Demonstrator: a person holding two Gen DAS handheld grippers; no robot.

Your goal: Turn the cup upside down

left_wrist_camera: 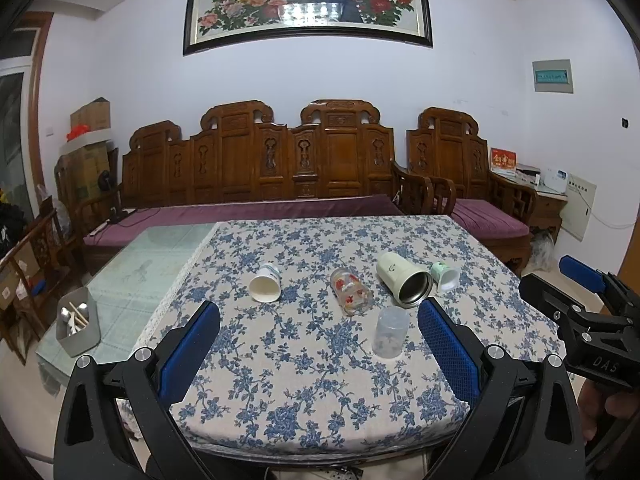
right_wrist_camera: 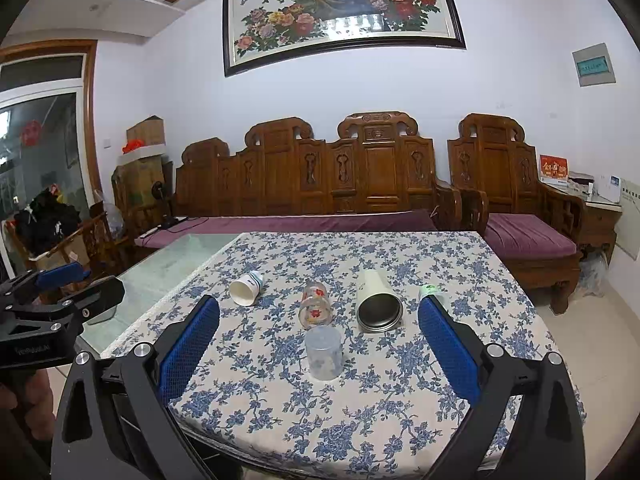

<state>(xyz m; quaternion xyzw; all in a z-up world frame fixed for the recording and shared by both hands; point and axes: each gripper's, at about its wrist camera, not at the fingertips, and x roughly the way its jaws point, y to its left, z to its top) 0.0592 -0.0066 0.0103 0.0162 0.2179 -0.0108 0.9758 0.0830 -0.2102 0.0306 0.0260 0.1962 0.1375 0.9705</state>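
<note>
Both hand-held grippers — left (left_wrist_camera: 318,312), right (right_wrist_camera: 319,308) — spread wide, empty, translucent cup (right_wrist_camera: 323,353) inverted on floral tablecloth (right_wrist_camera: 360,420)

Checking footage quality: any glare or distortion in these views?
Left wrist view: window glare on the framed painting, fisheye bending at the edges. Right wrist view: same glare on the painting, black corner vignetting; the cups stay sharp.

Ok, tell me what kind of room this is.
Probably a home living room: a carved wooden sofa with purple cushions along the wall, a framed peacock painting above it, and a table with a floral tablecloth.
</note>
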